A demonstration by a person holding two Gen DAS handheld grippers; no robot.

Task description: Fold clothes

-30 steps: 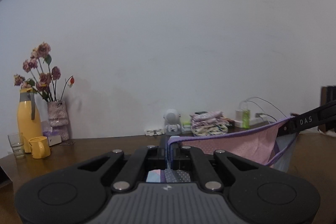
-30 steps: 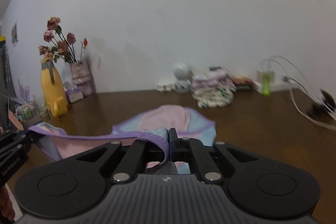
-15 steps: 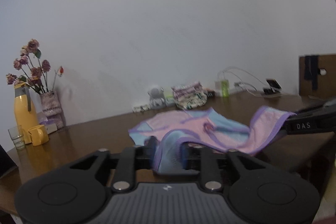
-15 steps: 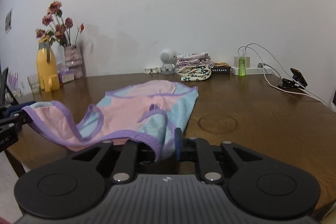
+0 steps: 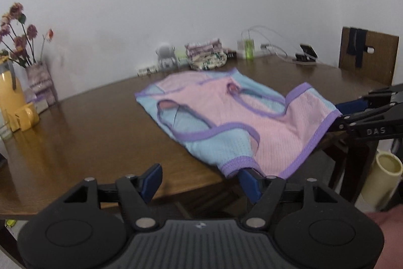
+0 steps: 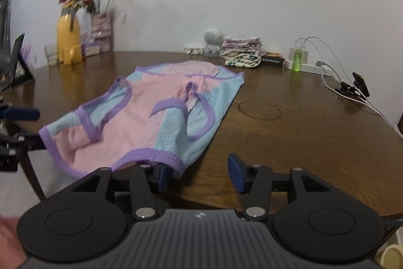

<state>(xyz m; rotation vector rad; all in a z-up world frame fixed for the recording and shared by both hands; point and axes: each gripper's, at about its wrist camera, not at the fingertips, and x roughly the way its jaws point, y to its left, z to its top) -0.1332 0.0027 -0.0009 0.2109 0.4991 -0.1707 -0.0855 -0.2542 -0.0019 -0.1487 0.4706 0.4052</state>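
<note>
Your left tongs (image 5: 199, 182) and right tongs (image 6: 199, 174) have just been opening and now stand released, each with a purple-trimmed shoulder strap of the pink and blue mesh vest (image 5: 226, 115) lying against one blue pad but no longer pinched. You have let the vest go so it lies spread on the brown wooden surface (image 6: 289, 122), its near edge overhanging the front, likely ready for its first fold.

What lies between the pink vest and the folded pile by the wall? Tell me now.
Nothing but bare table. The right wrist view shows a brown strip of it separating the pink vest from the folded pile.
</note>
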